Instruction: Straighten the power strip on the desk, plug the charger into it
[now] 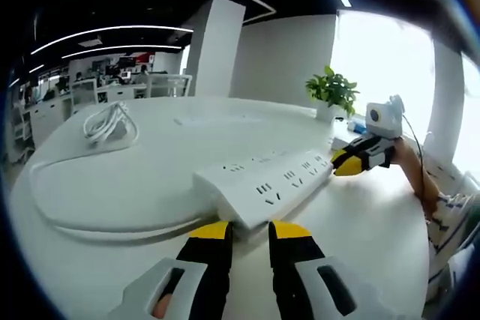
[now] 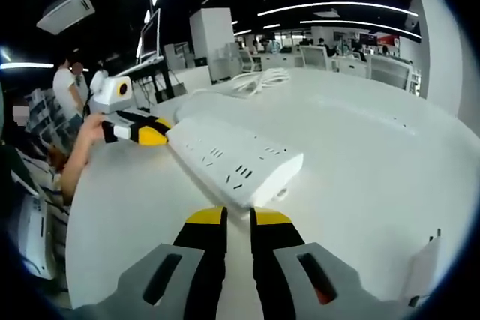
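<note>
The white power strip (image 1: 266,177) lies flat on the white tabletop (image 1: 150,185), between the two claws. The left claw (image 1: 250,231) sits at one end of the strip, its yellow tips close together and gripping nothing. The right claw (image 2: 237,218) meets the opposite end (image 2: 232,162), its tips likewise nearly closed and empty. The strip's cord (image 1: 105,226) curves across the tabletop, and a coiled white charger cable (image 1: 109,121) rests farther off. A potted plant (image 1: 334,94) stands at the far edge.

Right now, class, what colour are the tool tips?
Yellow tips on black, clearest in the right gripper view.
</note>
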`<state>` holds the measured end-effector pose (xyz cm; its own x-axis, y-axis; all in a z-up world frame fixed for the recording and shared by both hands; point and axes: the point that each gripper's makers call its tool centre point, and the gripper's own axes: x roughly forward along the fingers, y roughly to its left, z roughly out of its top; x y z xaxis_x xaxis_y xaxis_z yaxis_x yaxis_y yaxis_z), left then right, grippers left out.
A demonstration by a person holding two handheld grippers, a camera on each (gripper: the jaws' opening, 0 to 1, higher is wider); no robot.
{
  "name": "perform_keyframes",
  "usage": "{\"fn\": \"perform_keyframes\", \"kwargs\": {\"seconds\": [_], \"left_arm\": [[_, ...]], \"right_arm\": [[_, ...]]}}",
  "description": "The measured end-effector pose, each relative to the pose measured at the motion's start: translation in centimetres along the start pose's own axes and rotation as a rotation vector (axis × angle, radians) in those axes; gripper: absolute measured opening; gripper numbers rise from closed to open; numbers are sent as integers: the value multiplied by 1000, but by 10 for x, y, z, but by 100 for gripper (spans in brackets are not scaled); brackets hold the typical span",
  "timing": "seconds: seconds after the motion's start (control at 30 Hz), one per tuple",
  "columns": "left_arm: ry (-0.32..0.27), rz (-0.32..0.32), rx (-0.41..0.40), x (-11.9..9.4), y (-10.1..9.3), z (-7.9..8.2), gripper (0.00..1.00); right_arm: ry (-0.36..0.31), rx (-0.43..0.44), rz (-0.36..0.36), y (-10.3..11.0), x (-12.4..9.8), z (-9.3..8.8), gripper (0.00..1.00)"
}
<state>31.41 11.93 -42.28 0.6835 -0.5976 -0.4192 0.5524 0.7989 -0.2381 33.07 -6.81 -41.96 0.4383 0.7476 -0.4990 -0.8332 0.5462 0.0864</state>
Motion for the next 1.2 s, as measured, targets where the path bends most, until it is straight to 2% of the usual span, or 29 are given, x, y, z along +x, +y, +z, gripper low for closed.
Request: {"fn": "perform_keyframes", "kwargs": {"seconds": [0.2, 0.73, 1.2], "left_arm": [[-12, 0, -19, -1, -5, -2, 19], [-11, -3, 0, 0, -17, -5, 19], [1, -10, 48, 1, -32, -11, 20]], "right_arm": [[-7, 6, -8, 1, -3, -1, 12], [-37, 19, -23, 3, -14, -8, 10], [-63, 44, -37, 4, -25, -17, 10]]}}
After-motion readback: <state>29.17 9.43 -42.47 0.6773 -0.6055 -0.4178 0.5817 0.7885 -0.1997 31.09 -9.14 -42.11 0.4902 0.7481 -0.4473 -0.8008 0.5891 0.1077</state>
